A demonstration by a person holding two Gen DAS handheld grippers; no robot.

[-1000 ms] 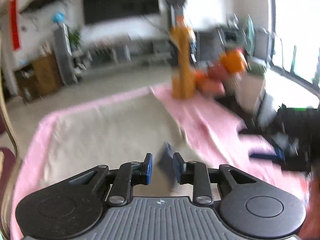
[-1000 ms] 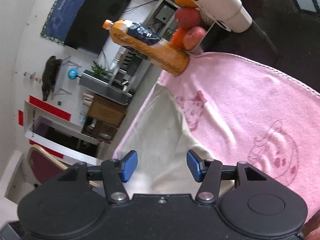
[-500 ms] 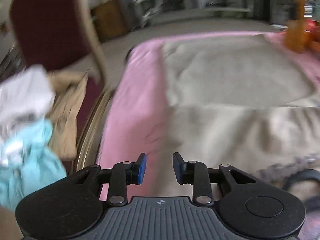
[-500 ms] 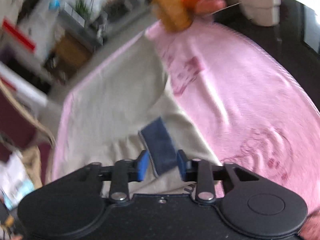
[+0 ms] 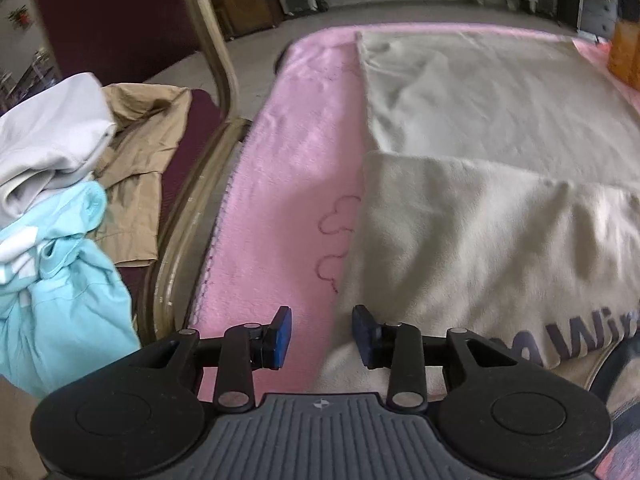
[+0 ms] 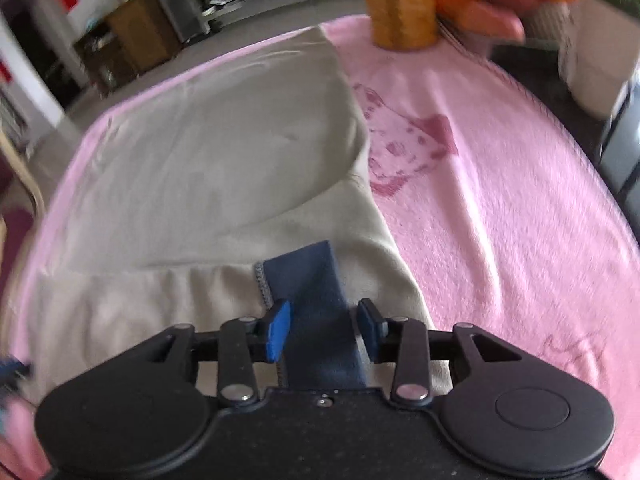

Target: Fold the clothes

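Observation:
A cream sweatshirt point(image 5: 472, 216) with grey lettering lies partly folded on a pink blanket point(image 5: 288, 168). My left gripper point(image 5: 322, 336) hovers low over the sweatshirt's left edge. Its jaws are opening, and only the cloth edge and blanket lie below the gap. In the right wrist view the same sweatshirt point(image 6: 208, 168) shows a dark blue cuff point(image 6: 304, 280) lying on it. My right gripper point(image 6: 324, 332) straddles that cuff with its jaws opening, and the pads do not press on it.
Left of the table stands a maroon chair point(image 5: 120, 16) with a pile of white, light blue and tan clothes point(image 5: 60, 184). An orange bottle point(image 6: 404, 4), fruit point(image 6: 492, 8) and a white container point(image 6: 596, 68) stand at the far right of the blanket.
The left gripper swung left and down from facing the room to the sweatshirt's left edge. The right gripper rolled upright, narrowed around the blue cuff, then widened again.

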